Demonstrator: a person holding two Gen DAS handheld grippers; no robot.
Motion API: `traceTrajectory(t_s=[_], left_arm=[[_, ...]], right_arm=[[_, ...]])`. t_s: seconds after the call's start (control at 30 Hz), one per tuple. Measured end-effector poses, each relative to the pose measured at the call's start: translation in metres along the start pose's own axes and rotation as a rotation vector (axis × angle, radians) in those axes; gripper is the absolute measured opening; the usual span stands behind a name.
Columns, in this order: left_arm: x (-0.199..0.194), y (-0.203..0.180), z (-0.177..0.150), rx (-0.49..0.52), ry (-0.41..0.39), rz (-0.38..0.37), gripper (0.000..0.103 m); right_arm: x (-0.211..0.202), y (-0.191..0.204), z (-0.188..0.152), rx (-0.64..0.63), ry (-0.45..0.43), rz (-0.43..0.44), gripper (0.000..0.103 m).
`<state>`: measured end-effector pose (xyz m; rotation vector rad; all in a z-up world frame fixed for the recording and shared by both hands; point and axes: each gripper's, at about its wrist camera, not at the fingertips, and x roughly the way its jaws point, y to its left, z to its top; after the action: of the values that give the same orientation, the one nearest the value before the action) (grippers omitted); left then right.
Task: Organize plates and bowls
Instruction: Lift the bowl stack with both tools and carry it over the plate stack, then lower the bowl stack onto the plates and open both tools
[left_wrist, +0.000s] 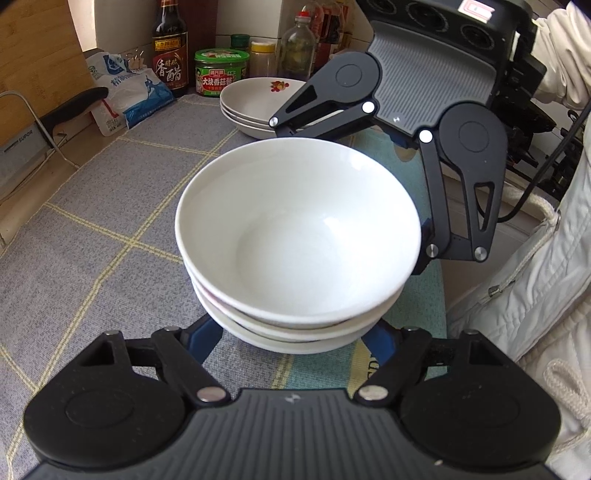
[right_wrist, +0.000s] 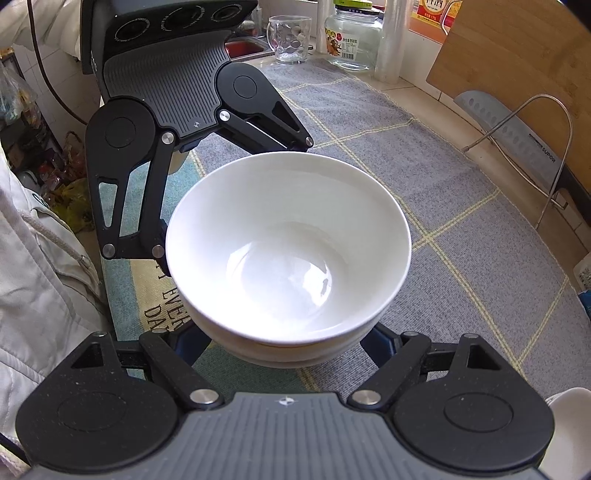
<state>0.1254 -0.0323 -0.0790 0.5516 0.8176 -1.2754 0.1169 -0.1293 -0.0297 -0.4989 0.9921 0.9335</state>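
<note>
Both grippers, left (left_wrist: 291, 332) and right (right_wrist: 291, 343), spread wide around a stack of white bowls (left_wrist: 295, 240) mid-mat (left_wrist: 92, 240). Likely lifting next, toward the far plates (left_wrist: 258, 99), needing an even squeeze.

Bowls (left_wrist: 295, 236) are glossy white ceramic, smooth w/ bright glare (same on the plates (left_wrist: 255, 103) behind). Mat (left_wrist: 110, 221) is matt woven cloth, gray w/ yellow lines. Grippers look matt black plastic, ribbed gray tops, shiny metal pins; cutting board (right_wrist: 517, 74) is wood.
</note>
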Motion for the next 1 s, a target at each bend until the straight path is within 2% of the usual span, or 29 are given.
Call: traceTrajectory(t_s=[0.43, 1.0], left_arm=[[0.009, -0.018, 0.048, 0.037, -0.007, 0.044, 0.081], [0.075, -0.024, 0.145, 0.19, -0.056, 0.031, 0.081]], right_arm=[[-0.043, -0.022, -0.03, -0.006, -0.032, -0.022, 0.089], [-0.112, -0.083, -0.102, 0.067, -0.037, -0.163, 0.089]])
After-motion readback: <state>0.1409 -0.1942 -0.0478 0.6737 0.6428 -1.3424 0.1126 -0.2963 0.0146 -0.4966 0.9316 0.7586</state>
